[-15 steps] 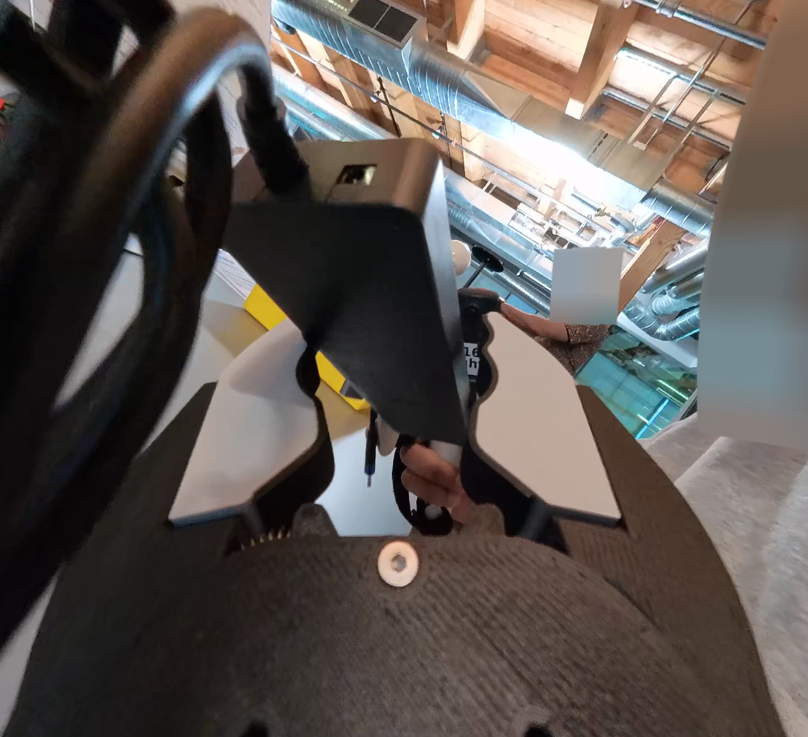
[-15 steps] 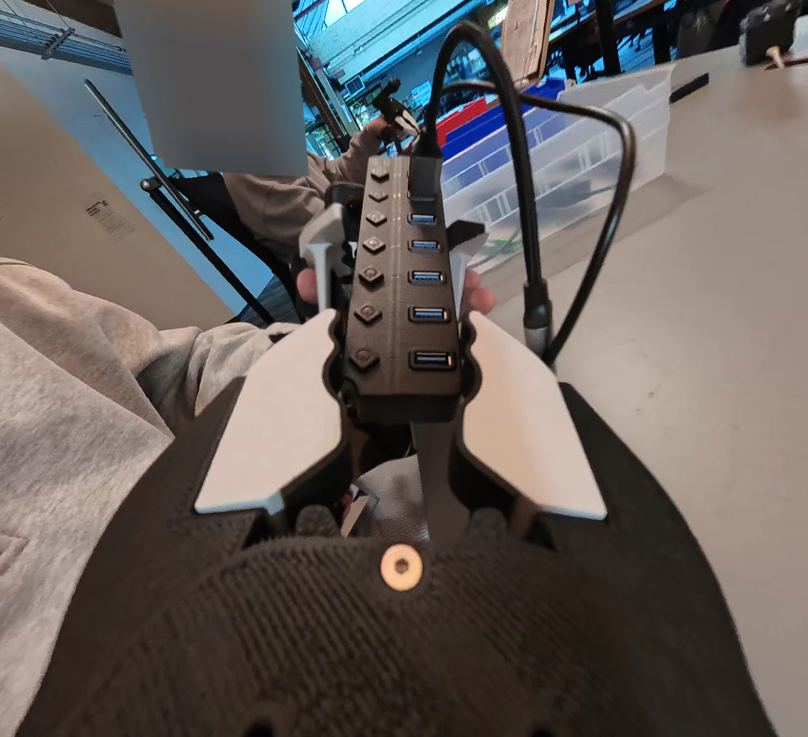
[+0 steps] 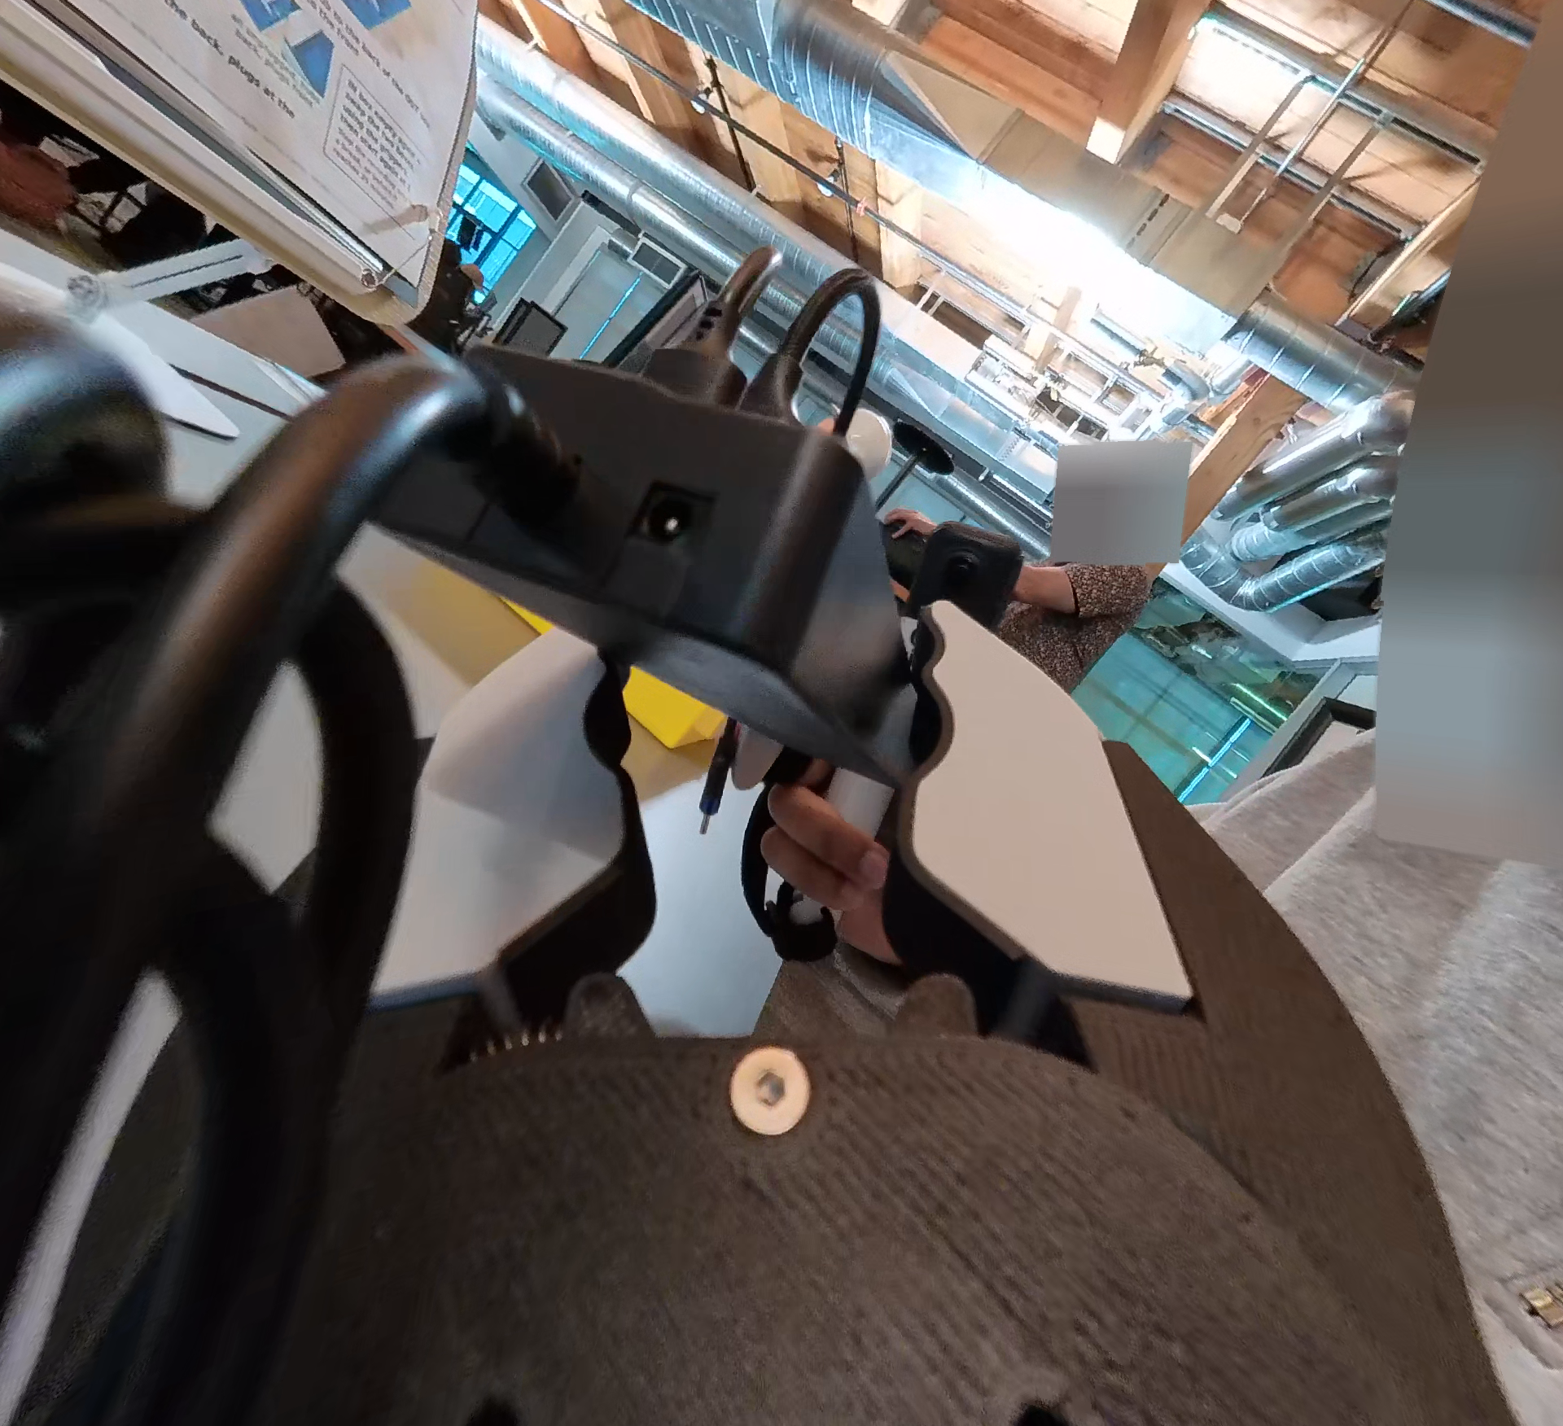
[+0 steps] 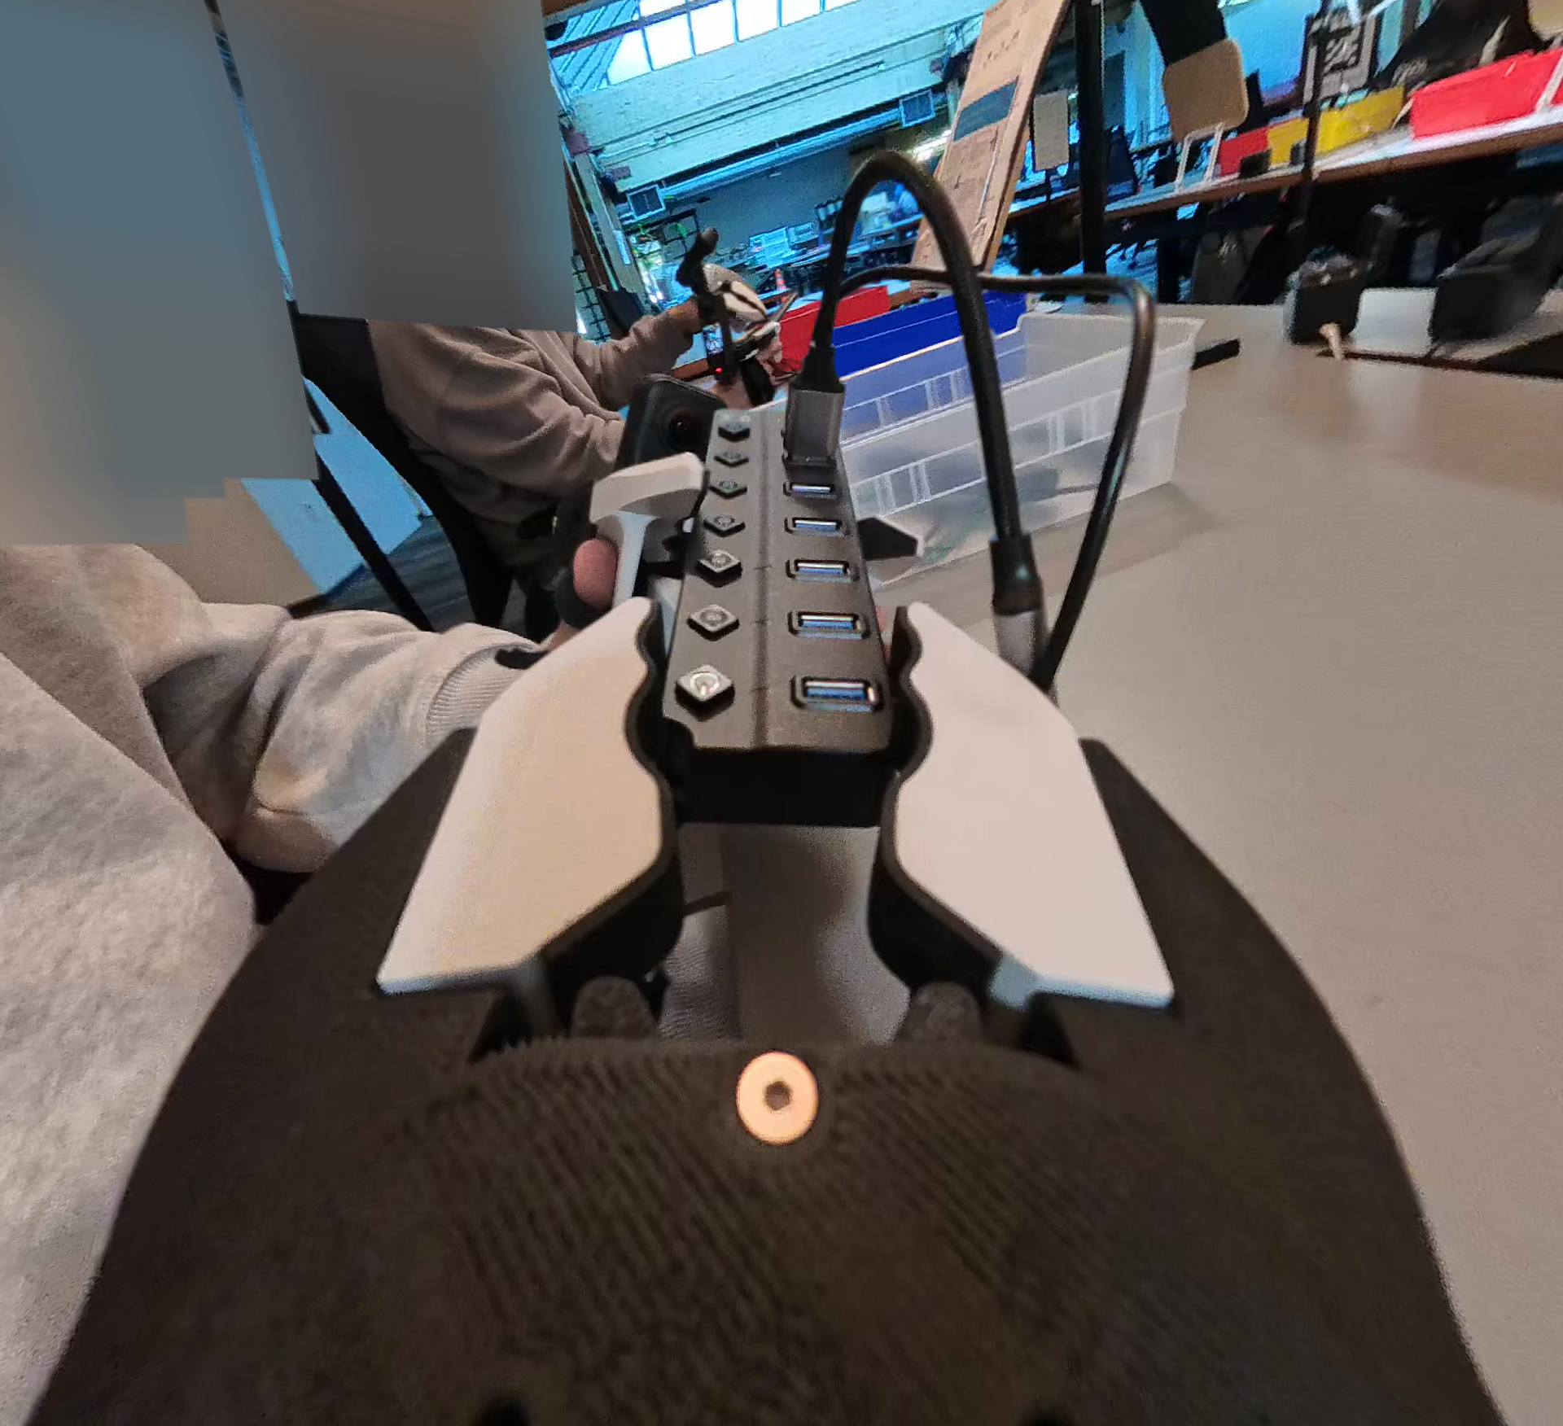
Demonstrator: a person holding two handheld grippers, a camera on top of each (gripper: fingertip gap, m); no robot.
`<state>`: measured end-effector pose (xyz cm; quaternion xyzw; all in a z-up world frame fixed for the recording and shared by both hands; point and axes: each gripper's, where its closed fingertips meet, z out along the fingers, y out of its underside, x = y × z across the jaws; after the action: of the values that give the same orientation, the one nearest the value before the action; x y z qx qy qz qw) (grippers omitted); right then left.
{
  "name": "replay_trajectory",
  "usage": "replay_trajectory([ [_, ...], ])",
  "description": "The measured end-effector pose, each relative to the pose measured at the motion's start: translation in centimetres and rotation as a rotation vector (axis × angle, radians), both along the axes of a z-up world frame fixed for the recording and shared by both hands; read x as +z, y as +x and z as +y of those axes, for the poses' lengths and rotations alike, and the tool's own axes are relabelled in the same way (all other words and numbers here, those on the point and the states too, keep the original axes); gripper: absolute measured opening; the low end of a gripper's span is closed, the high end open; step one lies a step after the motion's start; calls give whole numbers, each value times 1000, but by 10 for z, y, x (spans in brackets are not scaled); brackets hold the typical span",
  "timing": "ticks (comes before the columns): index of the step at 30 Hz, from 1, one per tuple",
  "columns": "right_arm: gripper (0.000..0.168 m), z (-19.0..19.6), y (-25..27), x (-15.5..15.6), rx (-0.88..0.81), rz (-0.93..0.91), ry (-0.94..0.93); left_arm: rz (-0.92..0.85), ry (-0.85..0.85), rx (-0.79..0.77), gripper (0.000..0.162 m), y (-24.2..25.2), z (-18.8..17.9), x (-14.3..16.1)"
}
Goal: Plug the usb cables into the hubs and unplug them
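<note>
A long black USB hub [image 4: 778, 624] with a row of blue ports and buttons is held off the table. My right gripper [image 4: 774, 650] is shut on its near end. A grey plug [image 4: 812, 426] sits in a far port, and its black cable [image 4: 930, 244] loops up and hangs down on the right. My left gripper [image 3: 765, 658] is open around the hub's cable end [image 3: 719, 607], which lies tilted across the gap. One left finger [image 4: 647, 485] shows beside the hub's far end. A thick black cable [image 3: 279, 540] loops at the left.
A clear plastic bin [image 4: 1057, 404] stands on the grey table [image 4: 1269, 667] behind the hub. A printed poster [image 3: 254, 32] hangs at the upper left. A yellow object [image 3: 668, 709] lies below the hub. A seated person's sleeve [image 4: 507, 404] is behind.
The hub's cable end has swung and tilted within my left gripper's gap, now showing its end face. The right gripper has kept its grip and turned to look more level across the table.
</note>
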<state>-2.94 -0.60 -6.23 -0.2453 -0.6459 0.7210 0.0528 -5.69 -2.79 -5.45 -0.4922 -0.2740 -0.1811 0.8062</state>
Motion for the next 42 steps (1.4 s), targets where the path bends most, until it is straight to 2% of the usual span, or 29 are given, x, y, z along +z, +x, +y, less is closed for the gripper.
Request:
replay_trajectory([
  [6, 52, -3, 4, -2, -83, 241, 219, -32, -25, 12, 60, -6, -2, -5],
  [12, 51, 3, -2, -3, -96, 193, 188, -74, -87, 4, 61, -8, 2, -16],
  [13, 44, 5, -3, -1, -104, 189, 179, -76, -94, 4, 62, -8, 3, -17],
  [15, 0, 19, -8, 5, -168, 191, 140, -73, -78, 44, 66, -12, -1, -15],
  [16, 0, 26, -11, 9, -184, 186, 106, -77, -60, 62, 53, -15, -5, -14],
  [17, 0, 29, -13, 9, -172, 163, 101, -78, -74, 77, 49, -18, -7, -15],
  [21, 1, 21, -13, 0, -132, 144, 151, -85, -90, 118, 42, -26, -11, -16],
  [27, 41, 14, -20, -18, -155, 154, 211, -140, -65, 139, 41, -33, -18, -20],
  [30, 59, 21, -35, -33, -195, 24, 190, -155, -18, 126, 41, -31, -20, -15],
  [33, 68, 23, -40, -42, -143, -190, 32, -153, -9, 122, 41, -31, -22, -14],
  [35, 63, 17, -34, -43, -36, -362, -111, -156, -14, 111, 41, -30, -20, -15],
  [38, 58, 8, -29, -45, 68, -511, -253, -162, -11, 62, 42, -25, -14, -15],
  [42, 29, -5, -14, -50, 208, -642, -323, -173, -44, 0, 43, -17, -3, -20],
])
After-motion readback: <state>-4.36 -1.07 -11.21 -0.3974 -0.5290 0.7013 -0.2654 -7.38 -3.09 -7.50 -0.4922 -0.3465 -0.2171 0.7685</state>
